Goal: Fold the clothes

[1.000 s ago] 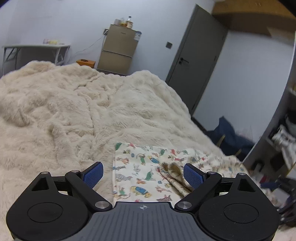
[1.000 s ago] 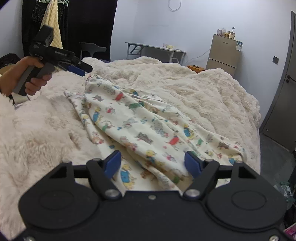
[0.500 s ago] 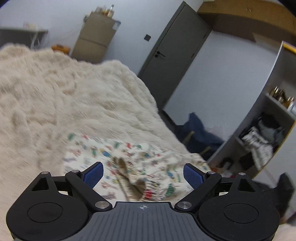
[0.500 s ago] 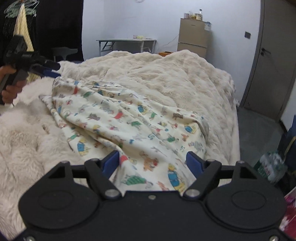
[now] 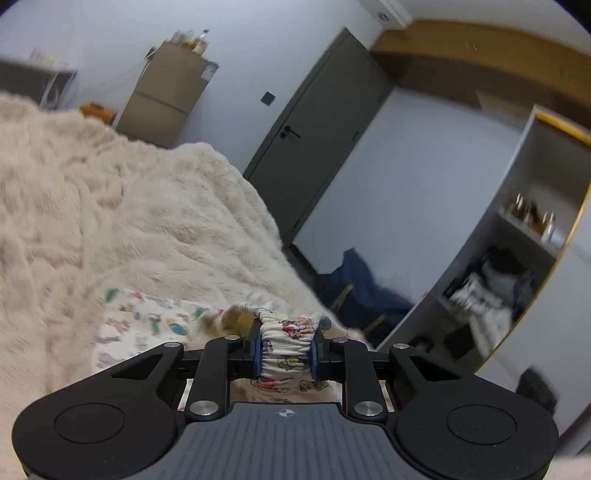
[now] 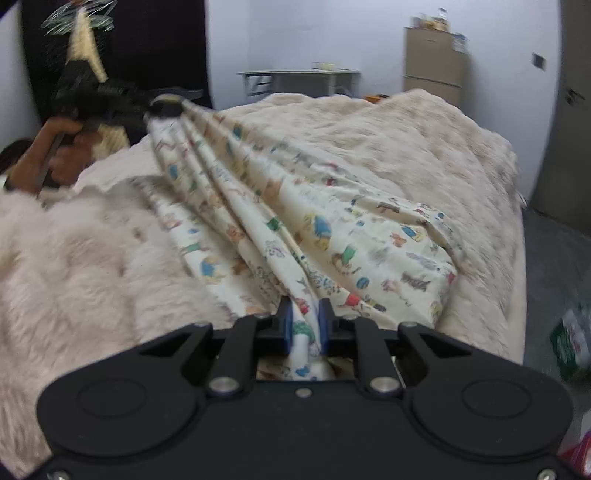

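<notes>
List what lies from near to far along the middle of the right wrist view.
Right claw clamped on the cartoon-print cream garment → fluffy beige fur blanket → grey metal-legged table → pale back wall.

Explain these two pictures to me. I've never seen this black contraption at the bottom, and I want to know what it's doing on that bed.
There is no robot here. A person holds a hand tool in each hand, each ending in two-finger tongs with blue pads, and each carries a wide-angle camera looking forward along its fingers. That is why black tool parts fill the bottom of both pictures.

One picture is from the left tongs, the other from the right tongs. In the right one you also see the person's hand holding the left tool, blurred.

A fluffy cream blanket covers the bed. On it lies a cream garment printed with small colourful figures.

Both tongs have just been closing and now pinch the garment: the left on a gathered elastic edge, the right on bunched cloth at the opposite end. The cloth stretches in pleats between them.
</notes>
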`<state>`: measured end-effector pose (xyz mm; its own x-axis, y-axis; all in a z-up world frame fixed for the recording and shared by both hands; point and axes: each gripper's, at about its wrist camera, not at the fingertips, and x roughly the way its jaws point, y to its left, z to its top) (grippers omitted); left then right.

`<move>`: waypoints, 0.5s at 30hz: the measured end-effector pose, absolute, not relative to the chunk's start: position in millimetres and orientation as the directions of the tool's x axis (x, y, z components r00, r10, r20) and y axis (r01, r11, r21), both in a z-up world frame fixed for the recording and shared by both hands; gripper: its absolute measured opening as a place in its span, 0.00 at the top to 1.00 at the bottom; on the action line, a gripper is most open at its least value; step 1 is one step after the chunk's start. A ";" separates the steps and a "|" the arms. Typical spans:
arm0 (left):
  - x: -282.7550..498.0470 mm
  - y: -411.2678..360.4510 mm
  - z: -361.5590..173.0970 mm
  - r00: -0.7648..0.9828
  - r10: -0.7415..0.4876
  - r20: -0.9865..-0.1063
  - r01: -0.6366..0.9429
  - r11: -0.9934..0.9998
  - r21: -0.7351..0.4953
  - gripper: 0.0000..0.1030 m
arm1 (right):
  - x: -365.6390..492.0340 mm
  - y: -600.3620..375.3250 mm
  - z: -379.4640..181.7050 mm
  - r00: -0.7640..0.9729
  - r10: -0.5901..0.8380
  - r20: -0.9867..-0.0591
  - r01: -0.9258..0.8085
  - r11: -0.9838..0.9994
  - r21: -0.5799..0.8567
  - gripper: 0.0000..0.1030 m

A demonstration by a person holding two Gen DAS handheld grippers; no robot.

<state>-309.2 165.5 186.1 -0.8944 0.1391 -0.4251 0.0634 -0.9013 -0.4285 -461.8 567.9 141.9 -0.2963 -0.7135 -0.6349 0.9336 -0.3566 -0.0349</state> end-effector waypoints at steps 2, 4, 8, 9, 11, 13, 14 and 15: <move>-315.1 169.6 175.1 -0.845 0.168 -0.508 0.054 -0.918 -0.394 0.49 | -455.8 563.6 138.4 -0.301 -0.695 -0.652 0.940 -0.331 -0.081 0.75; -313.9 160.6 166.3 -0.833 0.177 -0.524 0.070 -0.906 -0.418 0.25 | -451.5 562.5 136.2 -0.304 -0.690 -0.657 0.944 -0.309 -0.112 0.72; -307.1 107.6 164.4 -0.891 0.222 -0.396 0.110 -0.741 -0.663 0.21 | -457.4 563.1 138.7 -0.284 -0.696 -0.659 0.944 -0.325 -0.064 0.71; -308.0 93.0 162.0 -0.900 0.242 -0.362 0.108 -0.681 -0.724 0.20 | -459.2 563.5 139.3 -0.279 -0.699 -0.658 0.943 -0.329 -0.051 0.70; -316.9 77.1 156.5 -0.893 0.289 -0.346 0.107 -0.610 -0.785 0.20 | -461.8 563.8 139.3 -0.273 -0.702 -0.657 0.941 -0.337 -0.032 0.69; -335.4 67.2 144.4 -0.853 0.374 -0.363 0.106 -0.556 -0.824 0.22 | -461.8 563.0 139.1 -0.278 -0.700 -0.658 0.940 -0.340 -0.036 0.68; -342.6 67.6 140.2 -0.834 0.409 -0.370 0.101 -0.547 -0.831 0.23 | -461.5 562.9 138.9 -0.280 -0.699 -0.658 0.939 -0.341 -0.038 0.67; -348.8 69.5 136.3 -0.815 0.439 -0.378 0.092 -0.546 -0.833 0.23 | -461.1 562.7 138.6 -0.283 -0.698 -0.658 0.939 -0.342 -0.041 0.66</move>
<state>-348.8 69.5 136.3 -0.8148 0.4392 -0.3784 0.0923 -0.5461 -0.8326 -461.1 562.6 138.6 -0.2833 -0.6976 -0.6581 0.9387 -0.3422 -0.0413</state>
